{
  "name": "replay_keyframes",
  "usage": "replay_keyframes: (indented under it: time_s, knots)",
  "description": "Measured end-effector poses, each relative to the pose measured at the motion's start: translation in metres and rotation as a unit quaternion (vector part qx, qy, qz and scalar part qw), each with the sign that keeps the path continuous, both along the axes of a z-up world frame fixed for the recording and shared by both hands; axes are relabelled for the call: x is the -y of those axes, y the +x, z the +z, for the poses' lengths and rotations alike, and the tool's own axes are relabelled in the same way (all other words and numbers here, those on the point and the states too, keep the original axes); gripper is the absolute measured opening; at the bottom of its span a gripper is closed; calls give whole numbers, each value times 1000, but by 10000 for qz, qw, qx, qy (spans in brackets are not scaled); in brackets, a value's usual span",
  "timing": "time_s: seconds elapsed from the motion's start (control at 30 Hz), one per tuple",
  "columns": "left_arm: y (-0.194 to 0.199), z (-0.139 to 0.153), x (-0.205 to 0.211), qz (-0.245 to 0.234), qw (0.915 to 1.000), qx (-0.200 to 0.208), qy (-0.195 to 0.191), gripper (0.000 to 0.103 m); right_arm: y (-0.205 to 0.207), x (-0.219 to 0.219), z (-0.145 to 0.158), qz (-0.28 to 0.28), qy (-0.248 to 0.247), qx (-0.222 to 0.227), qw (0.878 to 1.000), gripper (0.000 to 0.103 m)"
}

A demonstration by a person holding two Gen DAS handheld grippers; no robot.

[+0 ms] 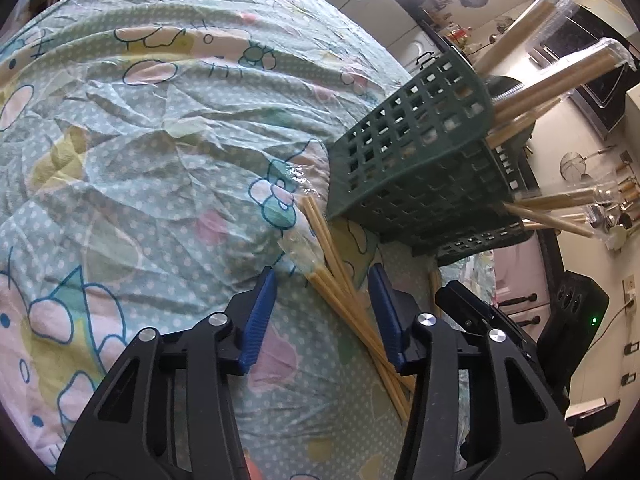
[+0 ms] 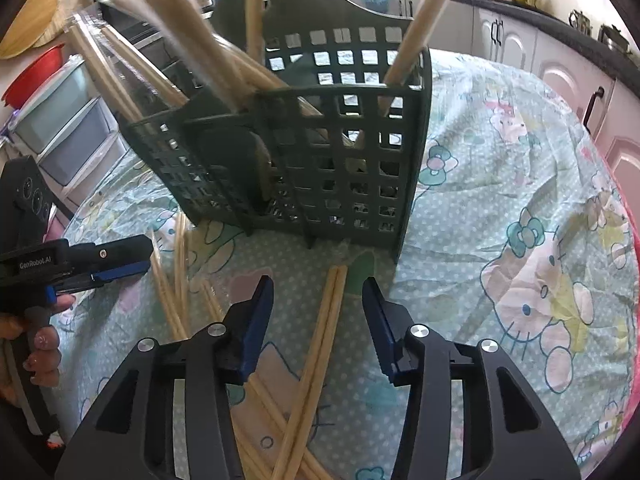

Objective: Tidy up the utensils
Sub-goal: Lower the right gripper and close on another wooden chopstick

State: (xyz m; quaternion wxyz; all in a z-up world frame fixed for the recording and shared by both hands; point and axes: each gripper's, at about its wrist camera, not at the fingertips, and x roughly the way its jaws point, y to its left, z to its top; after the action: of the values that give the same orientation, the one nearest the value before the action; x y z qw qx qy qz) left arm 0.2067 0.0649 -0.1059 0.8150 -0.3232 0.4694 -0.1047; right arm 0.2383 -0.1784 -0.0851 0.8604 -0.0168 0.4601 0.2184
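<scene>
below the green basket point(image 2: 344, 168), both the left gripper point(image 1: 322, 280) and right gripper point(image 2: 318, 290) stand spread, straddling loose chopsticks point(image 2: 320, 344) on the tablecloth point(image 2: 500, 184).

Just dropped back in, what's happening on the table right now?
A person is sorting chopsticks into the green slotted holder, one set of tongs in each hand. The holder already has several wooden utensils standing in it. The left tongs straddle a loose bundle of chopsticks lying on the patterned cloth, pads not touching them. The right tongs straddle another pair of chopsticks just in front of the holder, also not gripped yet.
</scene>
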Motion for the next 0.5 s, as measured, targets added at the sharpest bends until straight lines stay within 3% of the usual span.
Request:
replay_keyframes:
  time_s: [0.27,0.5]
  knots:
    - [6,-4,-5,81,10000,-49,-32,24,17,9,-13,-196,301,-428,9984,31]
    - [9,-8,-8,145,9999,-60,-52,15,19,15,-16,-274,294,-478,9981,17]
